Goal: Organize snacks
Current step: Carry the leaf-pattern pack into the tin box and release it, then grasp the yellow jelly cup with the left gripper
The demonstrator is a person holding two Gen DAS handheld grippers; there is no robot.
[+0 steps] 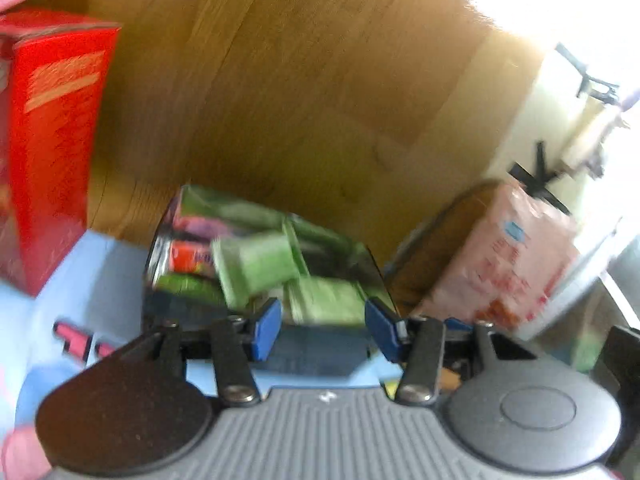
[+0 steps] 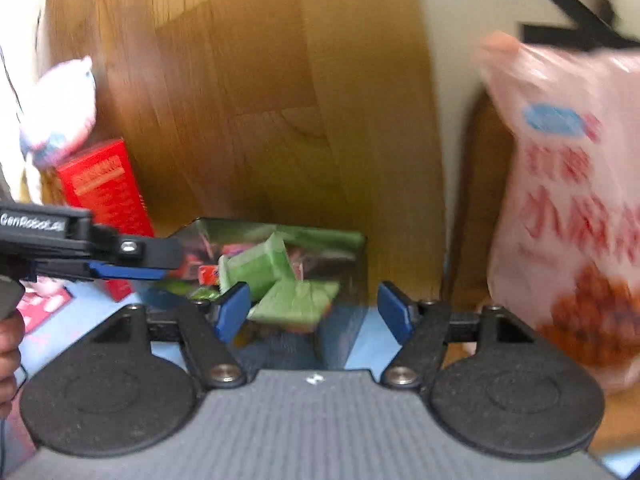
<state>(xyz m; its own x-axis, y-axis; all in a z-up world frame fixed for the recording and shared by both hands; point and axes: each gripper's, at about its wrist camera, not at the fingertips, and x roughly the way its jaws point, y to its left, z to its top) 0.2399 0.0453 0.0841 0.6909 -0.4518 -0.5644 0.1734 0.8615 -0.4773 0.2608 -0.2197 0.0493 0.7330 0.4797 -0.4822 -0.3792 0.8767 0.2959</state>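
Note:
A clear plastic container stands at the far edge of a light blue table, with several small snack packets inside. Two green packets lie on top of the pile, blurred. My left gripper hovers at the container's near side, open, and its blue pads touch nothing. In the right wrist view the same container holds the green packets. My right gripper is open just before it. The left gripper reaches in from the left over the container's left edge.
A red carton stands left of the container. A tall pink snack bag stands to the right. A pink-and-white soft item sits above the carton. A person's hand shows at the left edge. Wooden floor lies beyond the table.

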